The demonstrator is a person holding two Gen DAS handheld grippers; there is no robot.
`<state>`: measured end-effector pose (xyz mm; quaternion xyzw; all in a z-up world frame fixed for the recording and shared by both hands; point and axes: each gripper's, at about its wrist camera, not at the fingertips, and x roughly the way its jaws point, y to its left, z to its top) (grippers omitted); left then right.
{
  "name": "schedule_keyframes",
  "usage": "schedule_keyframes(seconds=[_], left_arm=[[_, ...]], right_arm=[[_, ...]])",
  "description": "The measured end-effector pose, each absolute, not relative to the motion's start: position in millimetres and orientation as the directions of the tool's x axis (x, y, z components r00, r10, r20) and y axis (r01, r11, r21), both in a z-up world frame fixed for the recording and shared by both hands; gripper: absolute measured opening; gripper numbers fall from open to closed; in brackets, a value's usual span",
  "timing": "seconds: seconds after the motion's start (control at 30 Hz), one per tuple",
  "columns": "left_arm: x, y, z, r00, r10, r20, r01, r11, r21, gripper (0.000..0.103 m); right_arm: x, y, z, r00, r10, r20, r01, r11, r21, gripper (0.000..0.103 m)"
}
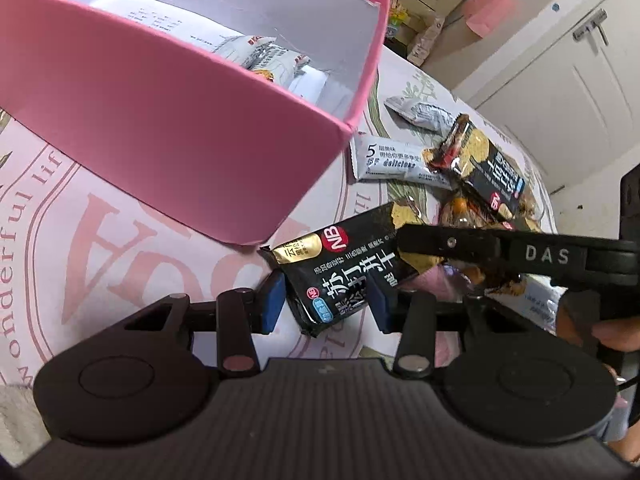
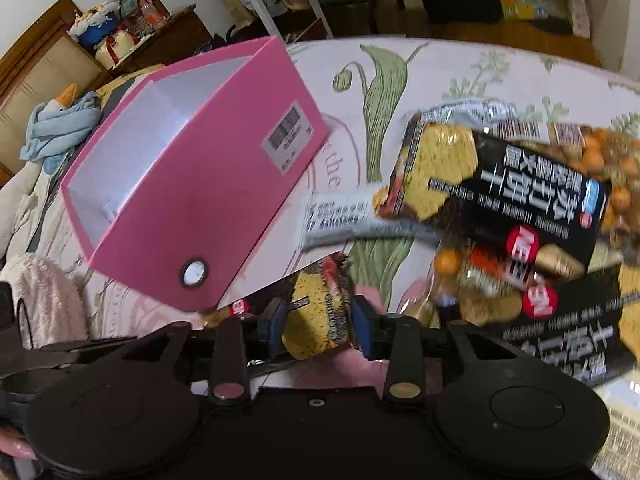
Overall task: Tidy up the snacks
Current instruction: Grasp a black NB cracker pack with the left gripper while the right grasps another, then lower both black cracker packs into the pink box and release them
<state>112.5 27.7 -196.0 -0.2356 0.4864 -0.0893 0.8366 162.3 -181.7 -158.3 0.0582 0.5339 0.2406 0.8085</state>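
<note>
Inspection of the left wrist view: the left claw (image 1: 326,300) is pinching a black cracker packet (image 1: 340,268), its blue pads (image 1: 273,304) pressing on both sides of the packet's near end. This packet is lying just beside the near corner of the pink box (image 1: 168,120), which is sitting on the patterned tabletop (image 1: 60,208) and holding a few white packets (image 1: 272,58). Two white bars (image 1: 384,160) and another black cracker packet (image 1: 484,168) are lying farther right. The right claw's black arm is crossing over the pile.

Right wrist view: the right claw (image 2: 318,322) is gripping a black cracker packet by its yellow-printed end (image 2: 316,320), both pads touching it. The pink box is standing to the left, open side facing up and left. A blurred heap of snacks (image 2: 520,208) is lying to the right, apparently black cracker packets over a bag of orange nuts.
</note>
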Motion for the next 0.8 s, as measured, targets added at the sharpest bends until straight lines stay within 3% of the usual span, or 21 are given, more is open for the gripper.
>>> schedule_keyframes(seconds=[0.8], left_arm=[[63, 33, -121, 0.411, -0.376, -0.830, 0.179, 0.926, -0.331, 0.043]], right_arm=[[73, -163, -104, 0.283, 0.426, -0.859, -0.312, 0.888, 0.337, 0.047]])
